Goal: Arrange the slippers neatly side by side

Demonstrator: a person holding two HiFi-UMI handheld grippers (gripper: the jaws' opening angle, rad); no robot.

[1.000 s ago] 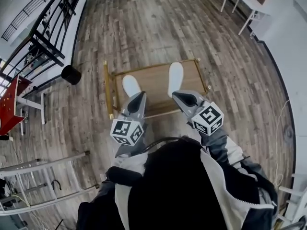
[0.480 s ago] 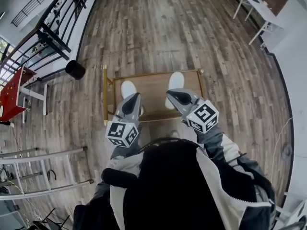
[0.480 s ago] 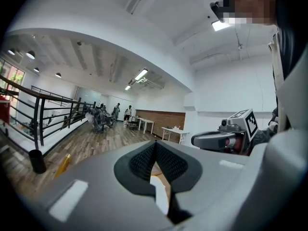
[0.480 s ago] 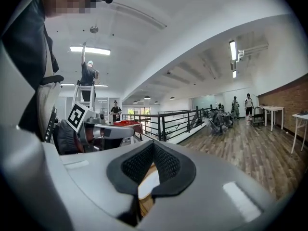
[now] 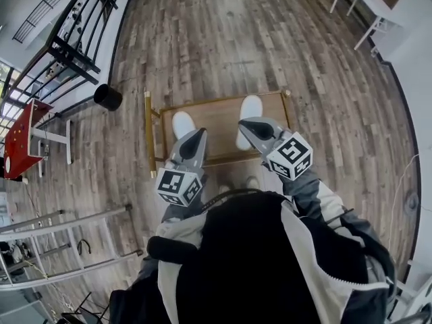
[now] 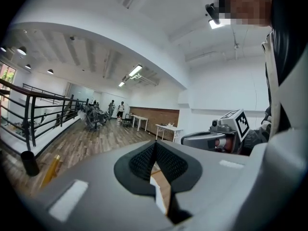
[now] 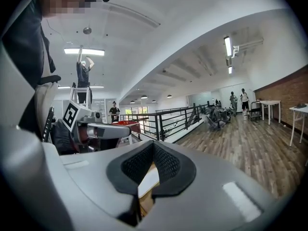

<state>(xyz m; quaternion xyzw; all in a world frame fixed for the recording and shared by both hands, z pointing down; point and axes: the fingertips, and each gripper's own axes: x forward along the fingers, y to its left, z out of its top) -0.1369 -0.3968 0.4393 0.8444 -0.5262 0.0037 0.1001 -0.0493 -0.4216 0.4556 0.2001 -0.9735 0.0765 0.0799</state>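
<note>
Right claw (image 5: 246,124) eased forward, now overlapping right white slipper (image 5: 252,106), left claw (image 5: 200,134) shifted slightly too

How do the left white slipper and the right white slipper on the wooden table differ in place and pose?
The right slipper reaches close to the far edge of the table; the left slipper stops short of it. The right slipper shows long and slightly slanted; the left slipper shows only a short rounded part, its near end behind the left claw. Both are white, on the table, apart.
</note>
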